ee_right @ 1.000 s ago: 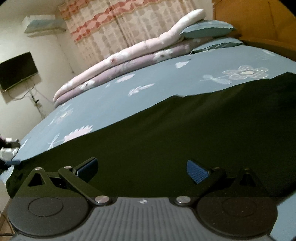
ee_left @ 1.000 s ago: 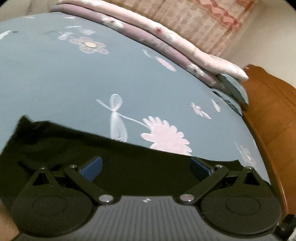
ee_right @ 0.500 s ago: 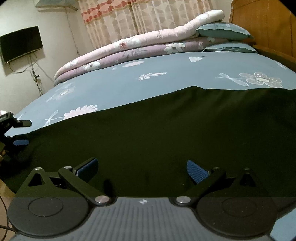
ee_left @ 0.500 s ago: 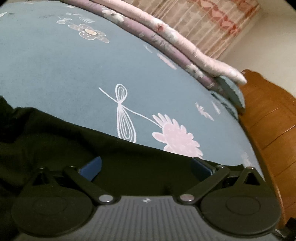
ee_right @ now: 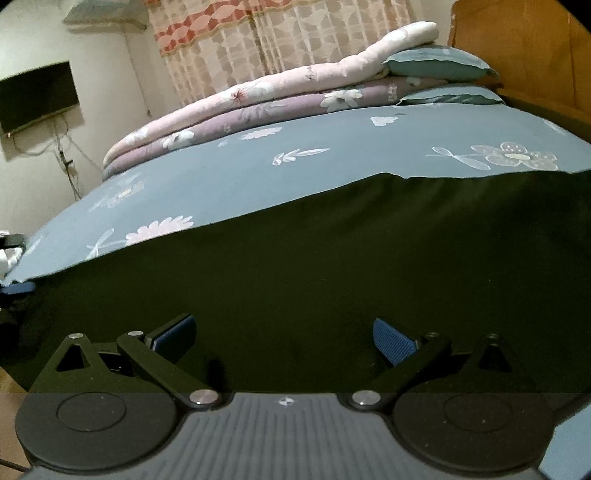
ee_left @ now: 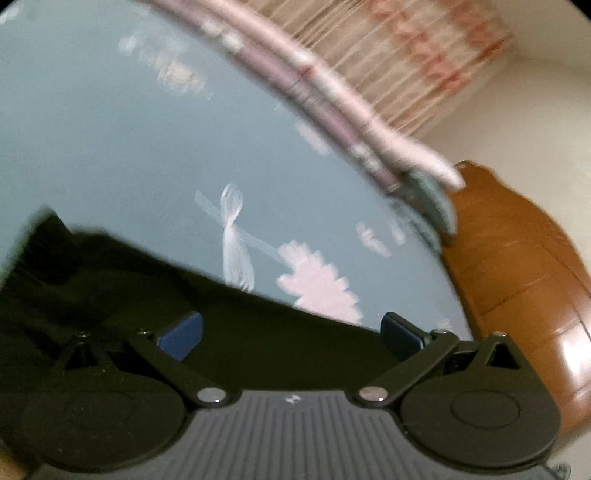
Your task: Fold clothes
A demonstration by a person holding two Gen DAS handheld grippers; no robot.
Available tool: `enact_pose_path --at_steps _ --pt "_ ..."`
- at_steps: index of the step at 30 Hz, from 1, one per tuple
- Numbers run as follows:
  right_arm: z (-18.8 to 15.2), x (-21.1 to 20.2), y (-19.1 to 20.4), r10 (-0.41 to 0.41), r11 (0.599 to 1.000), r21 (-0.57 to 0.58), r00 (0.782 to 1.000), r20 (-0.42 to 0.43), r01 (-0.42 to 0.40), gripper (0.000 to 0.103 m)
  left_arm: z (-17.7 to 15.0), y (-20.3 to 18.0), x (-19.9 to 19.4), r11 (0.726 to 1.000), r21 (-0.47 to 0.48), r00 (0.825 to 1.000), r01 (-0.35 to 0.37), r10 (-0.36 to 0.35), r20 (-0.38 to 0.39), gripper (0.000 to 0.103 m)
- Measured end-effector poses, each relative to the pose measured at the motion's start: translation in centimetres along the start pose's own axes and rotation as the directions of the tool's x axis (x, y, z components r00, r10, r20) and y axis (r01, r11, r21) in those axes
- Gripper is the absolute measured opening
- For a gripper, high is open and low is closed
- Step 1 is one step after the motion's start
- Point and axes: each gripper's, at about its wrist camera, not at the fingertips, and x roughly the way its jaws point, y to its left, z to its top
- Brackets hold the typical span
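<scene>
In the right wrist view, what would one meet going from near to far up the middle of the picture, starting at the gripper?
Right gripper → black garment → blue floral bedsheet → folded quilts → patterned curtain.

The left wrist view is smeared by motion, so the quilts (ee_left: pixel 325 92) and curtain (ee_left: pixel 417 55) lack sharp detail. In the right wrist view the dark garment (ee_right: pixel 314 280) runs off the right edge, and the other gripper (ee_right: pixel 13 258) at the left edge is mostly cut off.
</scene>
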Motion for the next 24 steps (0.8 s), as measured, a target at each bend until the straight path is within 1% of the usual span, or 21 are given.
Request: enact_pose_path --at_steps 2,3,6,7,9,10,11,13,15,16,18,19,20,21,22,23,24 --pt "0.0 -0.2 0.0 0.011 1.000 0.012 1.000 0.000 -0.011 0.103 0.1 0.0 -3.9 0.999 0.021 0.998 0.035 -0.036 0.046 0.102" --pt "0.0 -0.4 0.1 0.015 1.000 0.016 1.000 -0.003 -0.015 0.103 0.1 0.4 -5.8 0.999 0.015 0.997 0.041 -0.042 0.064 0.102" --pt "0.7 -0.7 1.4 0.026 1.000 -0.001 0.999 -0.026 -0.026 0.103 -1.1 2.6 -10.0 1.000 -0.013 0.995 0.018 -0.017 0.096 0.102" --pt "1.2 -0.8 2.5 0.044 0.999 -0.027 0.999 -0.032 -0.045 0.103 -1.5 3.3 -11.4 1.000 -0.022 0.994 0.010 -0.008 0.106 0.102" --pt "2.2 -0.8 5.8 0.092 0.987 -0.129 0.995 -0.041 -0.097 0.103 -2.5 5.2 -12.8 0.998 -0.055 0.994 -0.010 0.016 0.104 0.102" --pt "2.7 -0.8 7.5 0.116 0.976 -0.179 0.992 -0.048 -0.122 0.103 -3.1 6.1 -13.2 0.997 -0.073 0.994 -0.011 0.018 0.104 0.102" --pt "3.0 -0.7 10.1 0.146 0.954 -0.258 0.988 -0.054 -0.155 0.103 -3.6 6.9 -13.5 0.996 -0.092 0.994 -0.011 0.020 0.105 0.102" --pt "3.4 -0.2 15.2 0.191 0.889 -0.410 0.979 -0.069 -0.202 0.103 -4.6 8.3 -13.7 0.992 -0.127 0.994 0.010 0.005 0.113 0.102" --pt "2.8 0.4 20.3 0.210 0.807 -0.550 0.975 -0.074 -0.216 0.103 -5.3 9.3 -13.7 0.988 -0.153 0.992 0.027 -0.008 0.125 0.102" --pt "2.3 0.6 22.7 0.215 0.760 -0.613 0.974 -0.074 -0.214 0.103 -5.6 9.8 -13.8 0.986 -0.162 0.992 0.036 -0.015 0.129 0.102" --pt "1.3 1.2 27.7 0.225 0.653 -0.729 0.972 -0.073 -0.206 0.103 -6.0 10.6 -13.8 0.983 -0.174 0.991 0.050 -0.027 0.134 0.102" --pt "0.4 1.7 30.1 0.224 0.600 -0.775 0.972 -0.072 -0.196 0.103 -6.2 10.9 -13.8 0.983 -0.176 0.990 0.054 -0.031 0.135 0.102" --pt "-0.4 2.1 32.1 0.226 0.556 -0.809 0.971 -0.075 -0.191 0.103 -6.5 11.3 -13.9 0.983 -0.176 0.990 0.055 -0.031 0.137 0.102" --pt "-1.6 2.2 33.9 0.238 0.512 -0.837 0.968 -0.078 -0.194 0.099 -6.7 11.6 -14.0 0.982 -0.179 0.989 0.060 -0.035 0.141 0.102" --pt "-2.3 2.3 35.3 0.248 0.475 -0.857 0.965 -0.087 -0.199 0.093 -6.9 11.9 -14.1 0.981 -0.181 0.989 0.066 -0.039 0.144 0.102" --pt "-3.5 2.4 37.0 0.257 0.423 -0.881 0.961 -0.106 -0.211 0.090 -7.1 12.3 -14.2 0.980 -0.184 0.988 0.071 -0.044 0.148 0.102" --pt "-4.5 2.4 38.2 0.260 0.385 -0.897 0.958 -0.117 -0.215 0.084 -7.2 12.7 -14.3 0.978 -0.190 0.986 0.084 -0.055 0.156 0.102"
